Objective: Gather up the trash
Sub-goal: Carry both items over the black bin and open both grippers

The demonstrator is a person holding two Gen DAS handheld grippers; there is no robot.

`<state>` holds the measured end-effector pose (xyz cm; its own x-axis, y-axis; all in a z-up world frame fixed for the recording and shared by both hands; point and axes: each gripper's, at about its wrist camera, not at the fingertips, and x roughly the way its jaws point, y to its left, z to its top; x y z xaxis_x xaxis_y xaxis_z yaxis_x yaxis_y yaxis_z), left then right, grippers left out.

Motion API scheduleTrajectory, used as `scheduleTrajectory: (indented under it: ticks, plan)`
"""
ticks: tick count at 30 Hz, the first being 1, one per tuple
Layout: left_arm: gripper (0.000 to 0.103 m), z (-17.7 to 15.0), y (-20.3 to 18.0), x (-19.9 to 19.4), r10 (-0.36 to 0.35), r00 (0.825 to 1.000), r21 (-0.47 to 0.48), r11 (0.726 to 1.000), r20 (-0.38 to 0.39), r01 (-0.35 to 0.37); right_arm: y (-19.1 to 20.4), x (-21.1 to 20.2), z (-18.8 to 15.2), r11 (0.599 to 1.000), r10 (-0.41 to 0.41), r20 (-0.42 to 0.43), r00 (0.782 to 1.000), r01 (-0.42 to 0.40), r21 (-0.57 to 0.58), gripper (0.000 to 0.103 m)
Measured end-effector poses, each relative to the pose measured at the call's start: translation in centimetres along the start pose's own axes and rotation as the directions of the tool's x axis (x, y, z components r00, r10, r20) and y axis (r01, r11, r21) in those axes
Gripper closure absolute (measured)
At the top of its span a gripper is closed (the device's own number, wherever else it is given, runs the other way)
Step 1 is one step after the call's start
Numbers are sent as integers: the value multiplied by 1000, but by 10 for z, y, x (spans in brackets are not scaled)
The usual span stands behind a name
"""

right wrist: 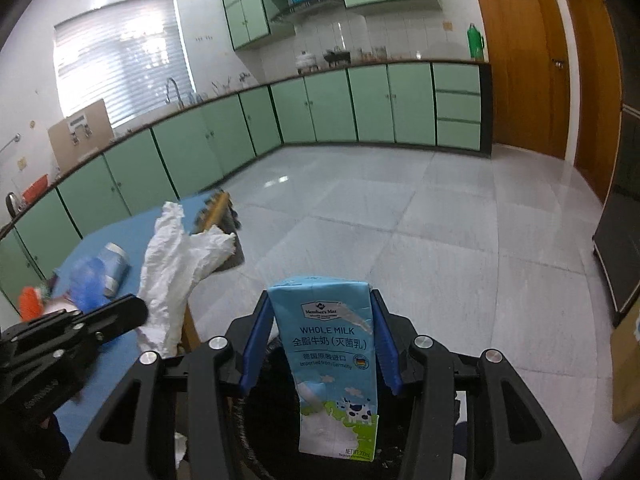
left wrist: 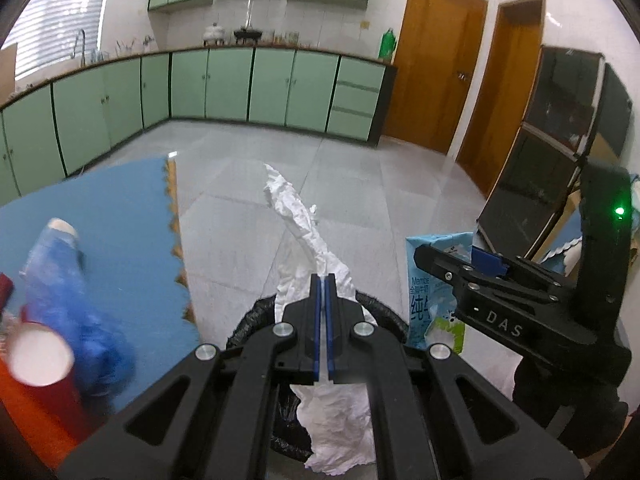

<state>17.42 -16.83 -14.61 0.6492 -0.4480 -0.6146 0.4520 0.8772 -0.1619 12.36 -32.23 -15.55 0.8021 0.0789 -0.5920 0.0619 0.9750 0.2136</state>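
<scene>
My left gripper (left wrist: 324,278) is shut on a crumpled white paper towel (left wrist: 298,216), held over the black-lined trash bin (left wrist: 384,312). The towel also shows in the right wrist view (right wrist: 176,256), with the left gripper (right wrist: 136,312) below it. My right gripper (right wrist: 322,300) is shut on a light blue whole milk carton (right wrist: 332,364), held upright over the same bin (right wrist: 272,400). In the left wrist view the carton (left wrist: 428,300) and right gripper (left wrist: 452,260) are just to the right.
A table with a blue cover (left wrist: 112,220) lies to the left, carrying a blue plastic bottle (left wrist: 56,268), a red paper cup (left wrist: 44,360) and an orange item (right wrist: 30,300). Green cabinets (right wrist: 320,104), wooden doors (left wrist: 432,68) and a dark cabinet (left wrist: 560,140) surround the tiled floor (right wrist: 400,220).
</scene>
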Motion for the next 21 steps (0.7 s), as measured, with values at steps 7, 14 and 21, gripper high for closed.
scheduleTrajectory:
  ticks: [7,14,21]
  plan:
    - [93,-2,10,52,16,993,-14,1000,-114,-17,-23,45,-11,999,18,-105,994,-13,44,46]
    - [57,5,16,40,23,996,-32,999,-89,-26,-30,30,-8,996,-56,-78,995,62,67,16]
    - [39,9,24,-31,105,993,-36,994,45,-104,-7,-14,5,994,-95,22,995,94,62,6]
